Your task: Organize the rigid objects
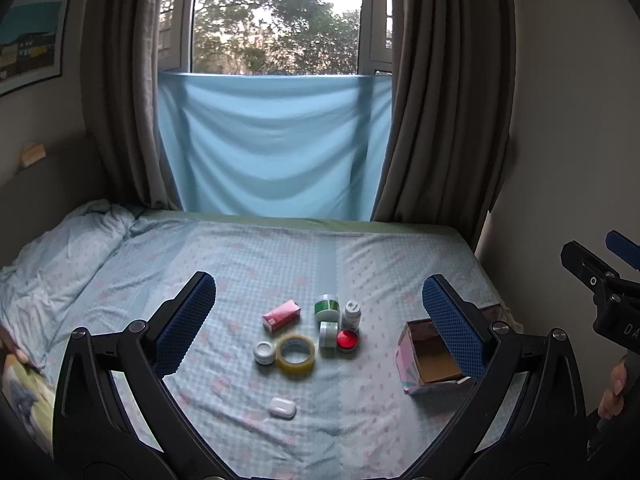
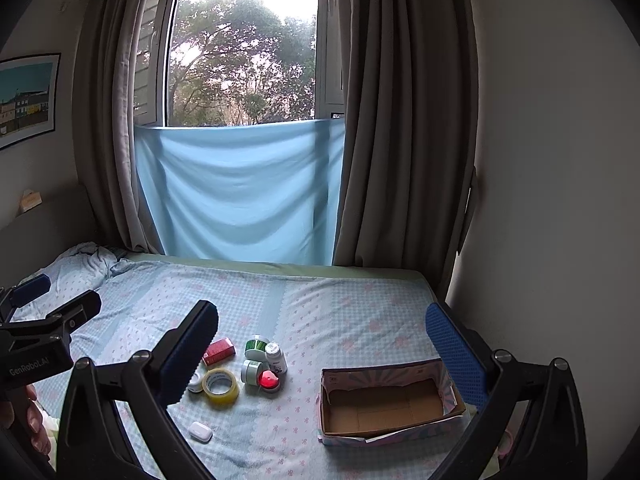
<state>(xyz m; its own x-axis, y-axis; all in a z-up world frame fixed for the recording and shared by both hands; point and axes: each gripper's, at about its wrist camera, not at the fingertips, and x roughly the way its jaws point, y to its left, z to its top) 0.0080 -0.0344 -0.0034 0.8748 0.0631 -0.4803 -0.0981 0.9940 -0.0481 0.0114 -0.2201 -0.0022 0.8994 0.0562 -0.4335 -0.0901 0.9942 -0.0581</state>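
A cluster of small objects lies on the bed: a pink box [image 1: 281, 315], a green-lidded jar [image 1: 327, 307], a white bottle [image 1: 351, 314], a small green jar [image 1: 328, 334], a red-topped tin [image 1: 347, 340], a white jar [image 1: 264, 352], a tape roll [image 1: 296, 354] and a white earbud case [image 1: 282, 407]. An open cardboard box [image 2: 384, 400] stands to their right. My left gripper [image 1: 320, 312] is open and empty, above the cluster. My right gripper [image 2: 320, 344] is open and empty, above the bed between the cluster and the box.
The bed [image 1: 240, 264] with a blue patterned sheet reaches to the window wall, where curtains [image 1: 440, 120] and a blue cloth [image 1: 272, 144] hang. A crumpled quilt [image 1: 60, 248] lies at the left. A wall runs along the bed's right side.
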